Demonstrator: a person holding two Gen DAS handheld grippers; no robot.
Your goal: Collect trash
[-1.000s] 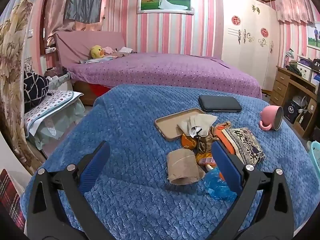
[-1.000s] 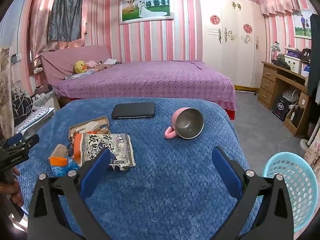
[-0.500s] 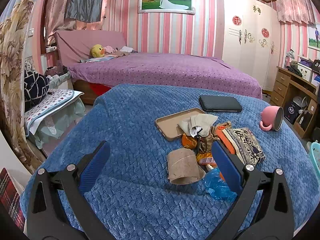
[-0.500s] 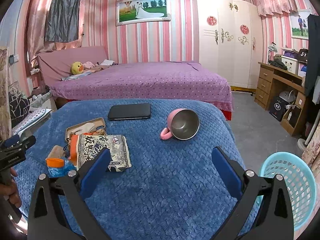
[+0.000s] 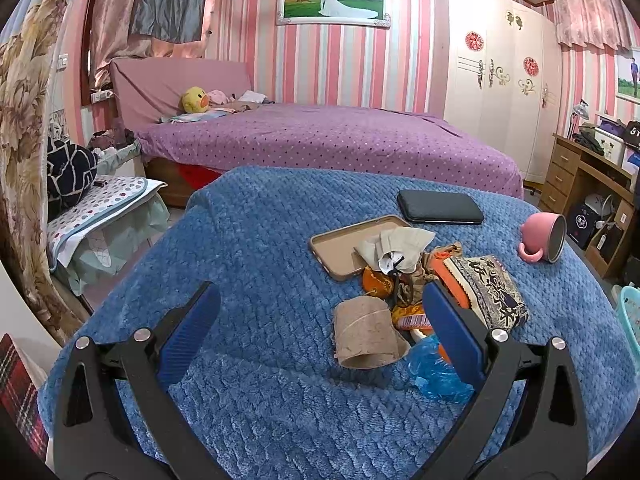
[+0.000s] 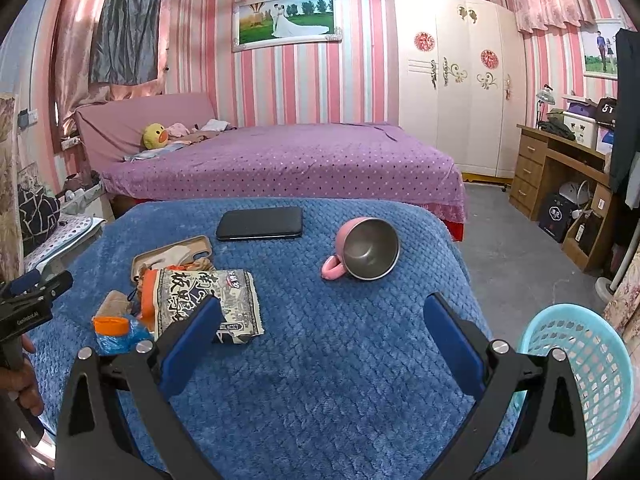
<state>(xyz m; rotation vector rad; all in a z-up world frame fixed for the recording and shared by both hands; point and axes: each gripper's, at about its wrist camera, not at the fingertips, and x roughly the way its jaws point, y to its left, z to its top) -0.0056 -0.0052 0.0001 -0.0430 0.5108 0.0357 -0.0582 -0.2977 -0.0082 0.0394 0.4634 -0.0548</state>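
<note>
A pile of trash lies on the blue blanket point(image 5: 260, 248): a cardboard tube point(image 5: 365, 333), a blue plastic wrapper point(image 5: 434, 372), a printed snack bag point(image 5: 490, 292), orange wrappers point(image 5: 376, 282) and crumpled tissue point(image 5: 394, 246). My left gripper point(image 5: 320, 332) is open, with the tube between its fingers and ahead of them. My right gripper point(image 6: 320, 340) is open and empty above the blanket, with the snack bag point(image 6: 208, 296) beside its left finger. A light blue mesh basket point(image 6: 584, 380) stands at the lower right.
A tan phone case point(image 5: 348, 244), a black phone point(image 5: 440, 212) and a pink mug point(image 5: 546, 238) on its side lie on the blanket. A purple bed point(image 5: 320, 144) is behind. A wooden desk point(image 6: 560, 176) stands at the right. A padded stool point(image 5: 100, 216) is at the left.
Both grippers stay open. The right view has shifted slightly, with the mug and basket a little nearer centre. The left view is almost unchanged.
</note>
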